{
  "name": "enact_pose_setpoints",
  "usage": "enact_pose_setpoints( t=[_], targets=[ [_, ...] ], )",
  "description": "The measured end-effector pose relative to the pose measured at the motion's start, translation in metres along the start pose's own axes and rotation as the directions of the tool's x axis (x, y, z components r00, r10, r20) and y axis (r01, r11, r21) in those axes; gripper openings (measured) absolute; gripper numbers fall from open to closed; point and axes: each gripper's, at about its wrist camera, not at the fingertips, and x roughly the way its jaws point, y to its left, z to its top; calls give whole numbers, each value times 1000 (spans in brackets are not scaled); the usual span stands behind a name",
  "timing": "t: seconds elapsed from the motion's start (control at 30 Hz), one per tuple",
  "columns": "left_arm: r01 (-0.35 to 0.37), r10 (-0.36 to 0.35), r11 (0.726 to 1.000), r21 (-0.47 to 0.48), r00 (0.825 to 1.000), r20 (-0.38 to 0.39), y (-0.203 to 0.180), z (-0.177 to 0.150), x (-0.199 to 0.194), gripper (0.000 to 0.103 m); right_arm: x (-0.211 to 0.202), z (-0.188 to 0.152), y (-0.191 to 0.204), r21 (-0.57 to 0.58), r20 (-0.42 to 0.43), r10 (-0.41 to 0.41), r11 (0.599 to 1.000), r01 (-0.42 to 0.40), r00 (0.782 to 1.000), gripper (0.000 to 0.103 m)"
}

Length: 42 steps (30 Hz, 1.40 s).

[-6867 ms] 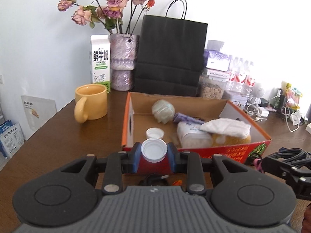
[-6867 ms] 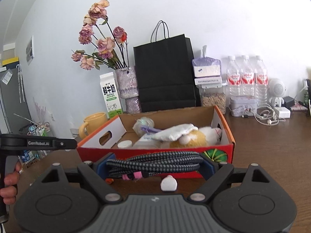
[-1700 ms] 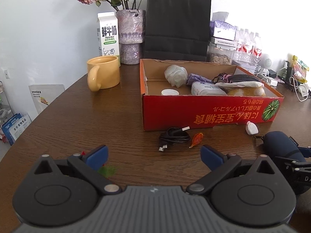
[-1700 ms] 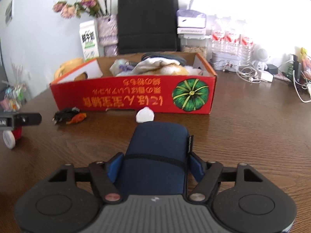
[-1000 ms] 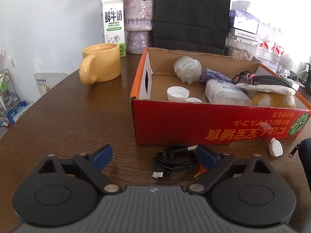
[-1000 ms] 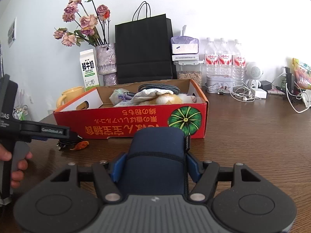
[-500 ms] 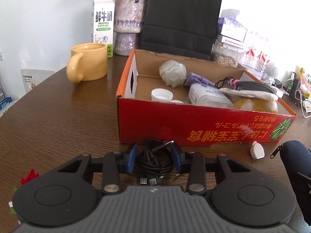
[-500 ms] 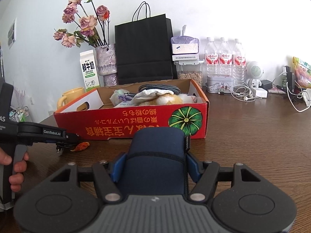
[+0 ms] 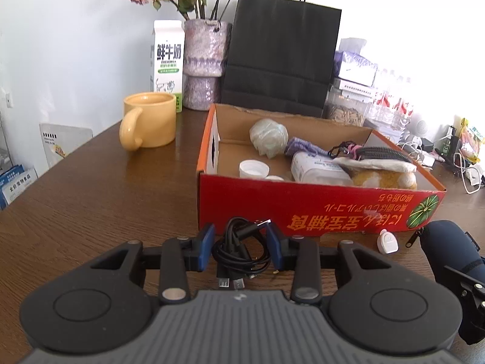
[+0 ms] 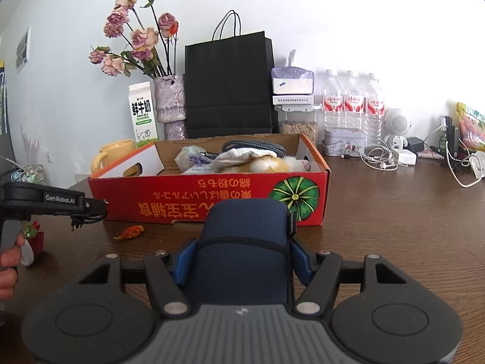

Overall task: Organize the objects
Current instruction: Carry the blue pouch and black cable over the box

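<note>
1. In front of the red cardboard box (image 9: 303, 209), on the brown wooden desk (image 9: 91, 200), I have two items in hand and judge the step to be carrying loose things into the box.
2. My left hand-held gripper (image 9: 241, 244) has narrowed onto the coiled black cable (image 9: 239, 248); its blue pads press the bundle from both sides, and the right wrist view shows the cable hanging just clear of the desk.
3. My right hand-held gripper (image 10: 242, 256) is clamped at a middling width on the navy pouch (image 10: 245, 242), a soft, rounded fabric case with a zip.
4. Next I would lift the cable over the near wall and release it into the bare left part of the box floor, beside the white caps (image 9: 254, 168). The loops are limp and glossy, so a plug could snag the rim.
5. The box is matte corrugated card, already crowded on its right side with a braided cord, a plastic jar and a plush toy.
6. A small white plastic piece (image 9: 387, 242) and an orange scrap (image 10: 130, 232) lie on the desk, still to be gathered.
</note>
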Motion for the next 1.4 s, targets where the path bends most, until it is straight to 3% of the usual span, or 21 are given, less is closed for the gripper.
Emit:
enact_pose_setpoints(
  t=[0.7,1.07,1.4],
  targets=[
    [77,-80,997,26,985,152,-33,47,-26,38,6,57,26,-60,107,66,996,-60,992,64],
    [82,-77,996,-19,979,188,-42,81,0,38,50,102,33,-65,145,95,994,-86,985,64],
    [23,-8,997,-79,984,180,-30,108,49,38,114,129,39,-25,133,133,991,-131,982,64]
  ],
)
